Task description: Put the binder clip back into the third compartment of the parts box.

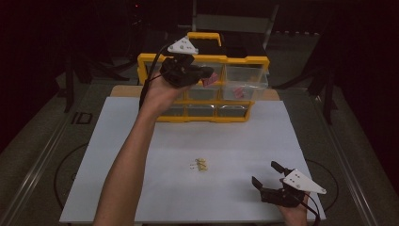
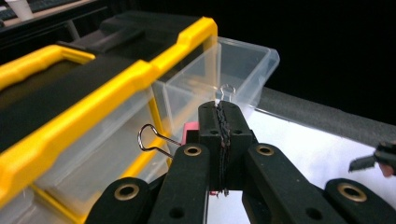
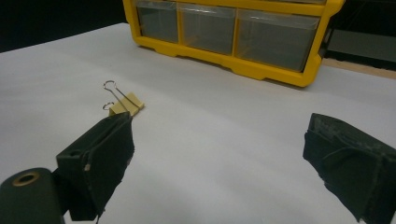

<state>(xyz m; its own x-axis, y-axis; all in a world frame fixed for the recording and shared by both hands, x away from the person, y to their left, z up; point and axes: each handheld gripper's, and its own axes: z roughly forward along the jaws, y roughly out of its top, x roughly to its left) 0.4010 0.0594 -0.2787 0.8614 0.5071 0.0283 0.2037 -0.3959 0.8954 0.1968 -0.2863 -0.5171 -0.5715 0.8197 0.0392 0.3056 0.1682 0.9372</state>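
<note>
My left gripper [image 1: 206, 73] is raised in front of the yellow drawer cabinet [image 1: 202, 60] and is shut on a pink binder clip [image 1: 211, 78]. In the left gripper view the closed jaws [image 2: 221, 125] pinch the pink clip [image 2: 190, 132], whose wire handles stick out left and up. Just beyond it a clear drawer [image 2: 243, 70] stands pulled out. A yellow binder clip [image 1: 201, 164] lies on the white mat [image 1: 141, 188]. My right gripper [image 1: 265, 173] rests open near the mat's front right, with nothing between its fingers. The yellow clip [image 3: 126, 105] lies ahead of its left finger [image 3: 100, 158].
The pulled-out drawer [image 1: 244, 77] at the cabinet's upper right holds something pink [image 1: 239, 92]. The cabinet's bottom row of drawers [image 3: 233, 32] is closed. Dark floor surrounds the table, and a metal frame stands behind the cabinet.
</note>
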